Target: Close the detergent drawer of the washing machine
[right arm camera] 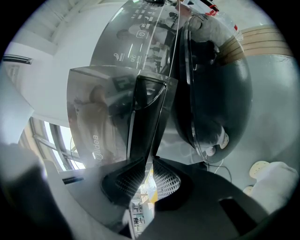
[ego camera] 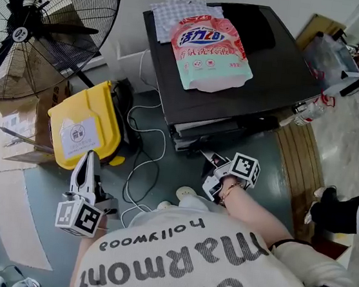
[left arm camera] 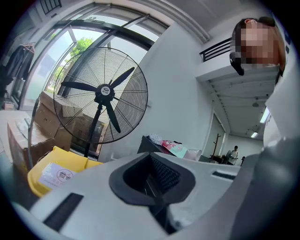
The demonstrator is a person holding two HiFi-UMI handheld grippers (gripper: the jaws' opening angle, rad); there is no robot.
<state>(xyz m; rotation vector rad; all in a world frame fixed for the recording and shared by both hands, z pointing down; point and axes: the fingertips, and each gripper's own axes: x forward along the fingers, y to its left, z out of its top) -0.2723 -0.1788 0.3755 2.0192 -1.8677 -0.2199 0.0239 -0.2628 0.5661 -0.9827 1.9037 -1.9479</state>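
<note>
**Right gripper (ego camera: 209, 157) is pinching the open detergent drawer (right arm camera: 101, 112)**

In the head view, the washing machine (ego camera: 266, 72) is standing in the upper middle. A pink and green detergent bag (ego camera: 210, 49) and a checked cloth (ego camera: 176, 12) are lying on its black top. The right gripper is reaching to the front of the machine, just under the top edge, where the drawer is sticking out. The left gripper (ego camera: 89, 158) is hanging well apart from the machine, at the lower left, beside a yellow bin (ego camera: 84, 125). A big fan (ego camera: 48, 26) is standing at the upper left, and a white cable (ego camera: 139, 167) is lying on the floor between the bin and the machine.

In the left gripper view, the jaws are pressing together with nothing between them. They are pointing toward the fan and the yellow bin.

In the right gripper view, the drawer is standing pulled out of the machine's front as a glossy grey box with "Midea" on it. The jaws are nearly together, and their pads are pressing on the dark edge of the drawer. The round glass door (right arm camera: 215, 93) is showing beside the drawer, and the control panel (right arm camera: 136, 37) is showing above it.
</note>
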